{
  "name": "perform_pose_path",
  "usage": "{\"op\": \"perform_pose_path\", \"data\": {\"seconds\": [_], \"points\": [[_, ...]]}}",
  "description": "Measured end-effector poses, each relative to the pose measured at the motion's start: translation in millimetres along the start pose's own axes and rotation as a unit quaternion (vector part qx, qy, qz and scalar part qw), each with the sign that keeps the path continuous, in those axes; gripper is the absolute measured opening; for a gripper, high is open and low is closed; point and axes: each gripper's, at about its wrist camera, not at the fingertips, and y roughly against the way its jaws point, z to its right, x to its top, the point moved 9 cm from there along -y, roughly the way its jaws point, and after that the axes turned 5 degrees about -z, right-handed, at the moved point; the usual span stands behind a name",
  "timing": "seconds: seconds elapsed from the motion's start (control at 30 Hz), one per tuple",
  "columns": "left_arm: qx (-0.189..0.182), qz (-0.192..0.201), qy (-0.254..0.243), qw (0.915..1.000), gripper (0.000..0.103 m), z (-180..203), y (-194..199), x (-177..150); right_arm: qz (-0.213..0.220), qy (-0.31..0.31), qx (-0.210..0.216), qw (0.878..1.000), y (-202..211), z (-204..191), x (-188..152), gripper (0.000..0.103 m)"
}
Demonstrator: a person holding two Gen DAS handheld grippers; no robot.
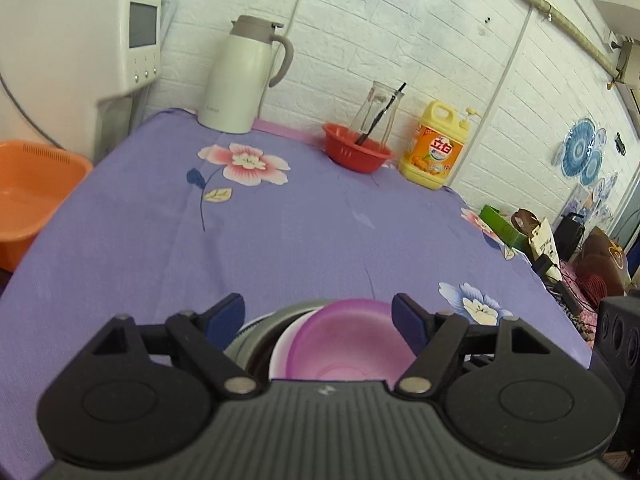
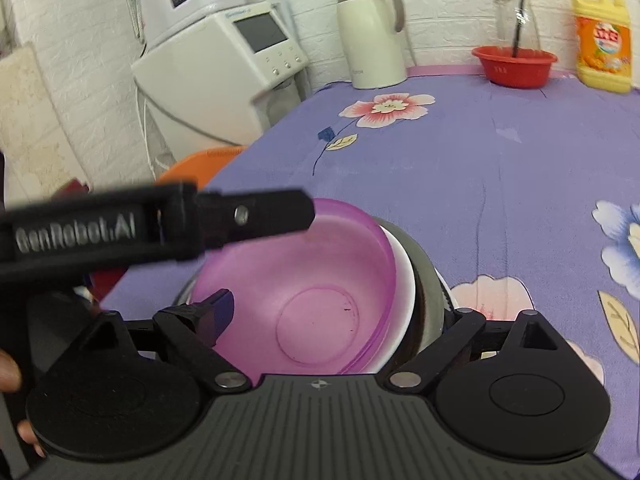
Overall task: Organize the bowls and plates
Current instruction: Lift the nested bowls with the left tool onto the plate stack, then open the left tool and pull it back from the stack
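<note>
The left gripper (image 1: 320,314) is hovering with its fingers (image 1: 226,312) spread, straddling the stack without pressing on it. The right gripper (image 2: 332,312) is reaching in from the other side; its left finger (image 2: 218,310) is sitting inside the pink bowl (image 2: 304,280) (against the near wall, or just off it, I cannot tell), while its right finger is hiding behind the stack, so whether the fingers are pinching the rim cannot be told.

The pink bowl is lying tilted on top of a nested stack: under it a white bowl (image 2: 402,280) is showing as a rim, and under that a grey steel bowl (image 2: 426,276). The stack is sitting near the front edge of the worktop (image 1: 300,220), which is wearing a purple flowered cloth.

At the back, well apart from the stack, a white jug (image 1: 240,80), a red basin (image 1: 356,152) holding a glass carafe (image 1: 376,112), and a yellow detergent bottle (image 1: 434,148) are standing along the wall. An orange tub (image 1: 32,192) is sitting off the worktop's left side.
</note>
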Motion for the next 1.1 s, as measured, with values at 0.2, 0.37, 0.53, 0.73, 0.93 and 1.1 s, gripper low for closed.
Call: {"op": "perform_pose_path", "data": {"seconds": [0.2,0.37,0.53,0.73,0.93,1.1], "points": [[0.014,0.022,0.004,0.9997,0.075,-1,12,6,0.070,-0.041,-0.002,0.997,29,21,20,0.103],[0.027,0.039,0.003,0.9989,0.075,14,27,2,0.092,-0.035,-0.021,0.995,55,25,20,0.103],[0.061,0.058,-0.016,0.9963,0.076,39,49,-16,0.107,-0.045,-0.060,0.991,83,39,-2,0.103],[0.077,0.061,-0.022,0.9949,0.076,70,66,-56,0.102,-0.078,-0.137,0.982,112,67,-48,0.103],[0.105,0.037,-0.044,0.9928,0.076,92,70,-108,0.082,-0.103,-0.219,0.967,135,85,-98,0.103],[0.164,0.041,-0.072,0.9830,0.076,97,89,-138,0.097,-0.107,-0.234,0.961,162,82,-132,0.103]]}}
